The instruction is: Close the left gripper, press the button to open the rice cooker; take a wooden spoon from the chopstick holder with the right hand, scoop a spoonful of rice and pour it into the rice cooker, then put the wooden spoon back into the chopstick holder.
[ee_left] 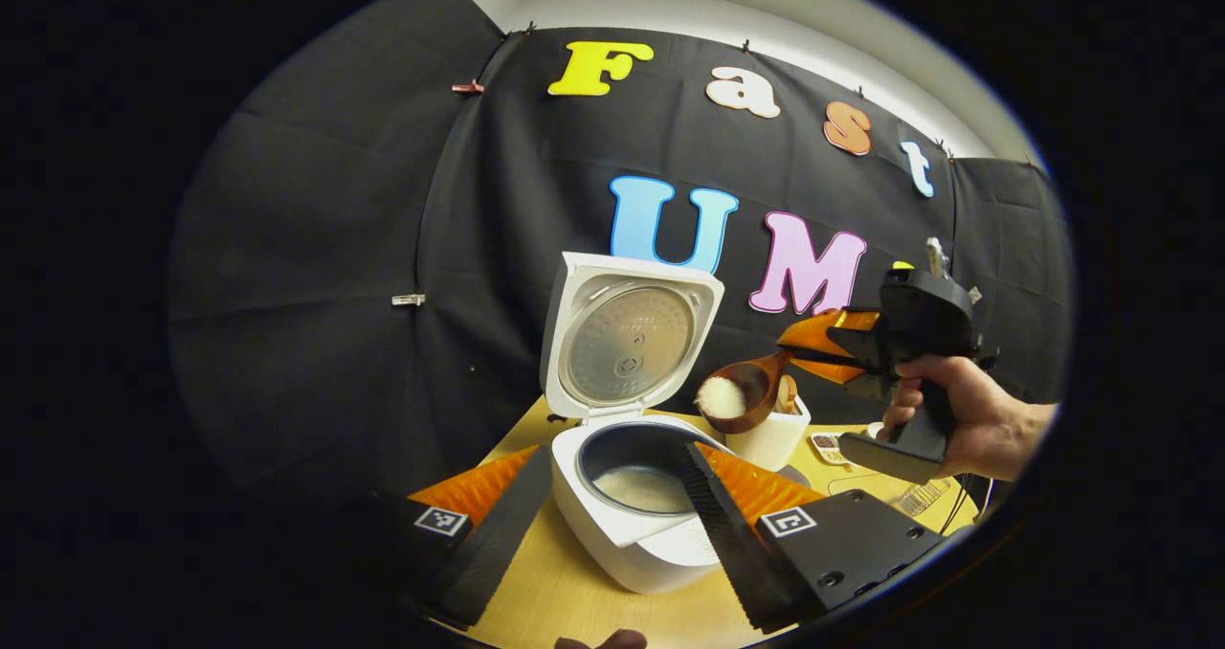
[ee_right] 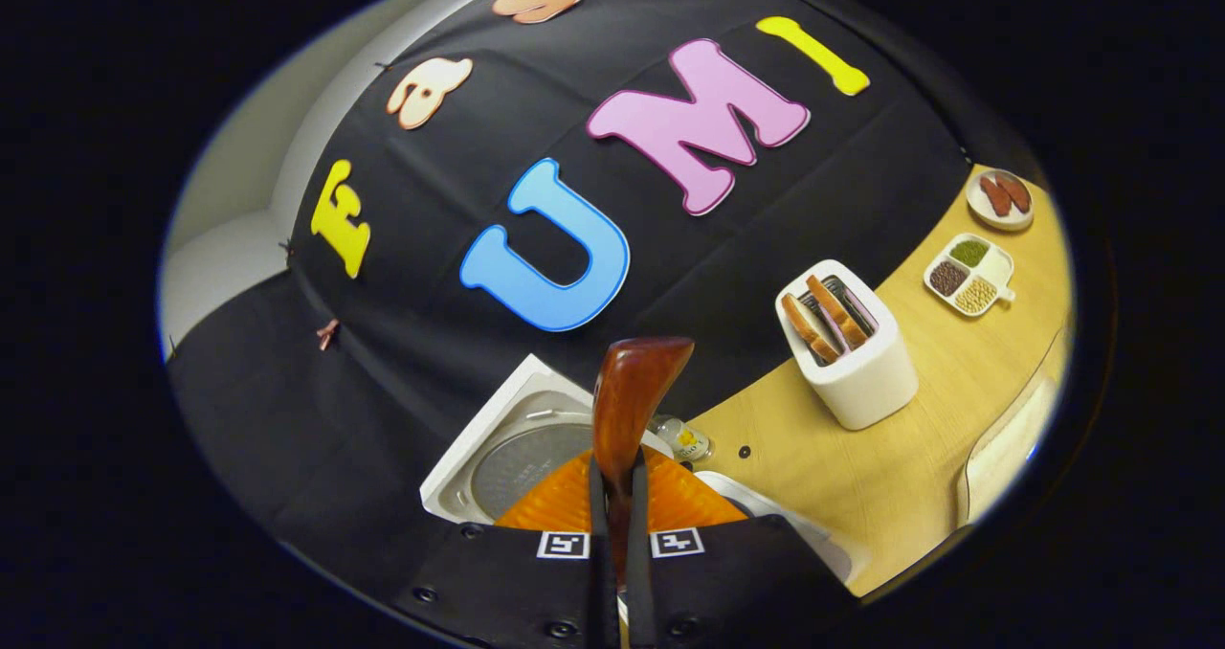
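The white rice cooker stands open, its lid upright and some rice in the dark inner pot. My left gripper is open, its fingers spread on either side of the cooker's front. A hand holds my right gripper to the right, shut on the handle of a wooden spoon. The spoon's bowl carries a heap of white rice just above the pot's right rim. In the right gripper view the spoon stands up edge-on between my shut right gripper, over the cooker lid.
A white chopstick holder with wooden utensils stands on the wooden table, behind the spoon as the holder. Farther off lie a divided dish of beans, a small plate and a little jar.
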`<state>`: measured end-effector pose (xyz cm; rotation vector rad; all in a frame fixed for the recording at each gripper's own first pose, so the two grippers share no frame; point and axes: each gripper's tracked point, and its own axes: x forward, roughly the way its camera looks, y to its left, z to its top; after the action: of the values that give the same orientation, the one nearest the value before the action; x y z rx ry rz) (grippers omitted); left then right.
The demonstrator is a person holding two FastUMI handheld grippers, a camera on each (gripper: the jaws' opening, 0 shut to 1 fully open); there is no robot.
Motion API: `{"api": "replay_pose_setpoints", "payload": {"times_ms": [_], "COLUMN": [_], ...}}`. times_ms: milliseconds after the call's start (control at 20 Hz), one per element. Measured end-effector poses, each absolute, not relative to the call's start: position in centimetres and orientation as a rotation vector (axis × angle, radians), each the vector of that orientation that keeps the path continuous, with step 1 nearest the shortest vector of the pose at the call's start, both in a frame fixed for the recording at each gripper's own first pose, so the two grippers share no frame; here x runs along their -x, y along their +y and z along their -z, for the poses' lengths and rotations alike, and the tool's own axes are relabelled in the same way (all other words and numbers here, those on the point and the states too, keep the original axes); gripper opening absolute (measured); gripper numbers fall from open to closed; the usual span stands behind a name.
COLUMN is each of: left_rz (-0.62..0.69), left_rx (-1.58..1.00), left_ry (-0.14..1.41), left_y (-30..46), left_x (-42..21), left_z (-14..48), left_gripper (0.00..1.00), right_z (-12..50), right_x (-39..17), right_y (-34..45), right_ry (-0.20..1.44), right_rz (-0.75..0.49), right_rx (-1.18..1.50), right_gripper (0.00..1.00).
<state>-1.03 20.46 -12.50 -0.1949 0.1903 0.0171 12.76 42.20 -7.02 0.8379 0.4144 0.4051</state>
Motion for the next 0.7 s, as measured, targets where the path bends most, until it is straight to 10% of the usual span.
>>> {"api": "replay_pose_setpoints", "payload": {"times_ms": [700], "left_rz": [-0.024], "left_rx": [0.167], "left_ry": [0.196], "left_y": [21.7], "left_x": [1.3], "left_z": [13.9], "left_gripper": [0.95], "right_z": [6.6], "right_x": [-11.9], "right_y": [47.8], "right_ry": [0.244], "right_rz": [-0.595], "right_rx": [-0.288], "right_gripper": [0.08]}}
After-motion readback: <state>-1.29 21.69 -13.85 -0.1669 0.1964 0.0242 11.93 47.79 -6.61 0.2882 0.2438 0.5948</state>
